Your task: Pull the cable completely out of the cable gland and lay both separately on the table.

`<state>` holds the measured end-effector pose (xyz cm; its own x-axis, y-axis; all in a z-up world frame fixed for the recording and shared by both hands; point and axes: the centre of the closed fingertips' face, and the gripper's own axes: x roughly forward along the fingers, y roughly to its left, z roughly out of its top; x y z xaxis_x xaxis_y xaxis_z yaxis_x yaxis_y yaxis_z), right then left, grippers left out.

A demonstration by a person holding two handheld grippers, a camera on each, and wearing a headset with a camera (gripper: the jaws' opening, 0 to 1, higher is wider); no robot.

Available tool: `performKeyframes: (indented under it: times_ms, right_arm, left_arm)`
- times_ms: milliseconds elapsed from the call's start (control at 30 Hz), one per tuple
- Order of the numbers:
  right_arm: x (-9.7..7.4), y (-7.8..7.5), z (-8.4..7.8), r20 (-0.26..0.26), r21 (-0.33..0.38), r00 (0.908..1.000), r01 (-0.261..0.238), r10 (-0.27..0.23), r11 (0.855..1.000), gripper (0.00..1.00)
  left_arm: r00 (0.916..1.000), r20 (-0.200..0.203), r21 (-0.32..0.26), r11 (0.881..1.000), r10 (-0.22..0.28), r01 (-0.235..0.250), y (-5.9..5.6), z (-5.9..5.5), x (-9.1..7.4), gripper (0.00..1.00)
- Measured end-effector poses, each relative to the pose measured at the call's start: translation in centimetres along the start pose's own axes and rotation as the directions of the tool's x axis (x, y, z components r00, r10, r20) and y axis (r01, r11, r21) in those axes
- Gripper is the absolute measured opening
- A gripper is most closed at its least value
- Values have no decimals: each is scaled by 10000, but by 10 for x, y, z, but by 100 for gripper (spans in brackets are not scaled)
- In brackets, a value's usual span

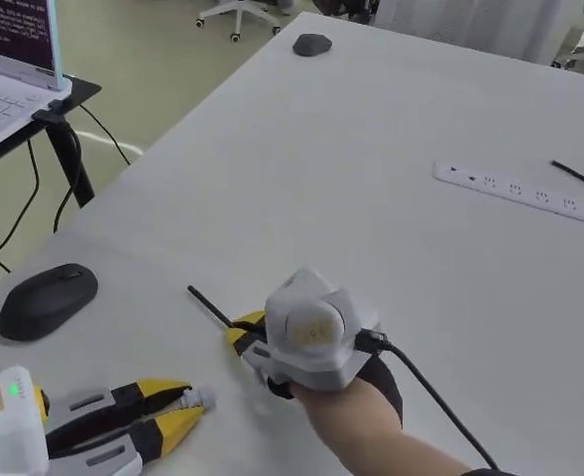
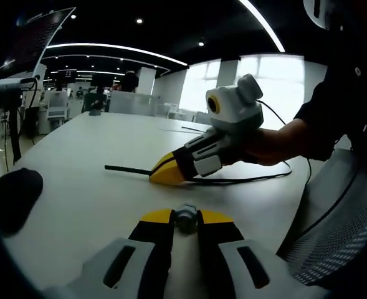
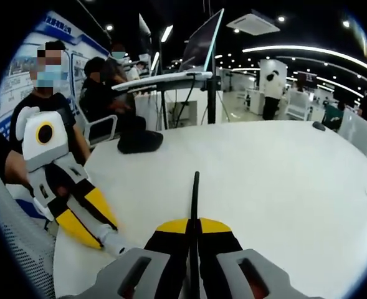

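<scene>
A small grey cable gland (image 1: 200, 399) sits between the yellow jaws of my left gripper (image 1: 184, 407) at the table's near left; the left gripper view has the gland (image 2: 185, 218) pinched at the tips of the left gripper (image 2: 185, 225). My right gripper (image 1: 240, 333) is shut on a thin black cable (image 1: 208, 305) that pokes out to the far left, low over the table. In the right gripper view the cable (image 3: 195, 190) runs straight ahead from the right gripper (image 3: 194, 224). Cable and gland are apart, roughly a hand's width between them.
A black mouse (image 1: 47, 298) lies at the left edge of the white table (image 1: 371, 178). A white power strip (image 1: 520, 190) and another black cable (image 1: 581, 179) lie at the far right. A dark mouse-like object (image 1: 312, 44) is far back. A laptop (image 1: 9, 69) stands off the table at left.
</scene>
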<state>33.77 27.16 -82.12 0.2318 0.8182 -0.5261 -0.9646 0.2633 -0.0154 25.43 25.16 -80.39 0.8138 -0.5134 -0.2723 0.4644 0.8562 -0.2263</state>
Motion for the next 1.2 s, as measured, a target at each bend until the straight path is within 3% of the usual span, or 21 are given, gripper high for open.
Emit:
performKeyframes:
  times_ms: [67,100,200,233,367,533,567,700,900,933,967,1000,1100,1200]
  right_arm:
    - [0,1,0,-8,143,10000,-93,93,9999,0]
    - [0,1,0,-45,222,9999,-120,121,9997,1]
    - [-1,0,0,-57,134,10000,-31,32,9999,7]
    - [-1,1,0,-46,113,10000,-64,65,9999,8]
    - [0,-1,0,79,441,9999,-138,135,9989,15]
    - [-2,-2,0,129,529,9999,-25,18,9986,24]
    - [-3,-2,0,143,577,9999,-21,13,9983,25]
    - [-5,-5,4,423,674,9988,197,-226,9975,38]
    - [-15,-27,11,908,1497,9909,846,-989,9851,75]
    - [-16,-29,12,977,1634,9900,852,-1020,9829,81]
    - [-18,-31,18,1346,1928,9852,791,-1062,9781,87]
    - [-20,-33,17,1266,1866,9859,844,-1092,9788,90]
    - [-27,-36,19,1262,1738,9839,1040,-1269,9793,100]
    - [-37,-45,19,1175,2063,9807,1296,-1560,9699,100]
  left_arm:
    - [10000,-48,77,10000,-37,37,1,0,1,16]
    - [9998,-179,408,9991,111,-104,4,-2,1,16]
    - [9989,-288,215,9991,376,-370,9,-6,2,16]
    - [9988,-7,471,9977,492,-491,11,0,3,17]
    - [9983,-76,391,9976,570,-567,11,2,1,18]
    - [9979,34,310,9974,643,-643,12,7,-1,39]
    - [9964,-23,549,9950,842,-840,15,7,-1,41]
    - [9959,-5,375,9952,903,-902,15,8,0,48]
    - [9962,184,-97,9963,853,-851,11,20,4,79]
    - [9956,137,-71,9957,924,-923,12,21,5,85]
    - [9908,-205,568,9895,1341,-1328,19,19,5,95]
    - [9912,-300,1170,9853,1289,-1246,18,20,5,97]
    - [9974,184,135,9974,700,-703,5,32,9,99]
    - [9970,-85,315,9965,775,-772,7,33,11,99]
